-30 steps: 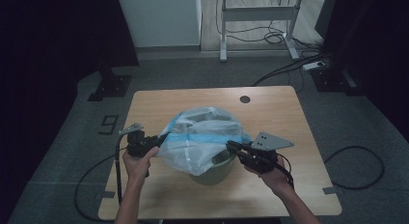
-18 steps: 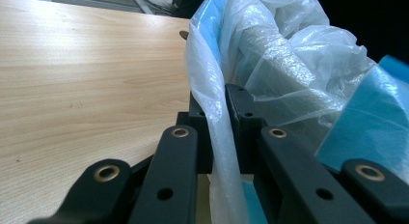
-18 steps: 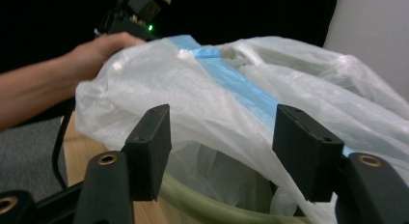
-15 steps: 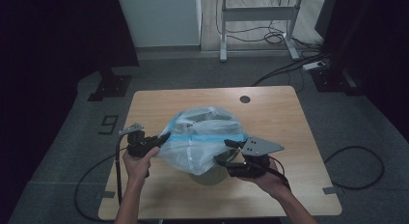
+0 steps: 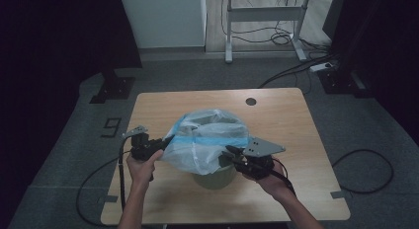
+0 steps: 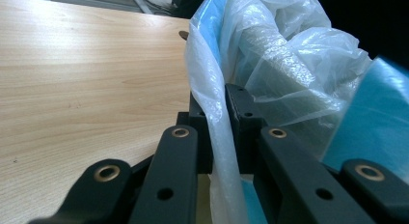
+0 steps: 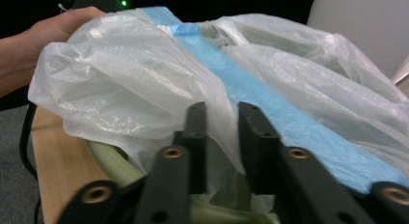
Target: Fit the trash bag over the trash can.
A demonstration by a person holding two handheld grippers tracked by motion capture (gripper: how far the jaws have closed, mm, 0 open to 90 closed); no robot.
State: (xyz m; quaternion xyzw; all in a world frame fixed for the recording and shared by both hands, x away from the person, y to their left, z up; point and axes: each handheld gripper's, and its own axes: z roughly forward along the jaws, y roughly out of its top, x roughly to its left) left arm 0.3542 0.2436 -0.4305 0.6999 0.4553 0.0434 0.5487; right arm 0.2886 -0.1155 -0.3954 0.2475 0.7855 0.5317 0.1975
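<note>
We've got a thin, floppy bag point(image 5: 207, 140) draped over the green bin point(image 5: 213, 175) at the middle of the desk point(image 5: 276, 110), light and slippery film that tears if yanked, so the blue-banded rim is the place to pinch it. Our left hand-held gripper point(image 6: 219, 113) is clamped on a fold of that rim at the bag's left side, forearm low and level, while our right hand-held gripper point(image 7: 222, 120) has just been closing, film between its jaws, apparently pinched, reaching in from the bag's right side.
</note>
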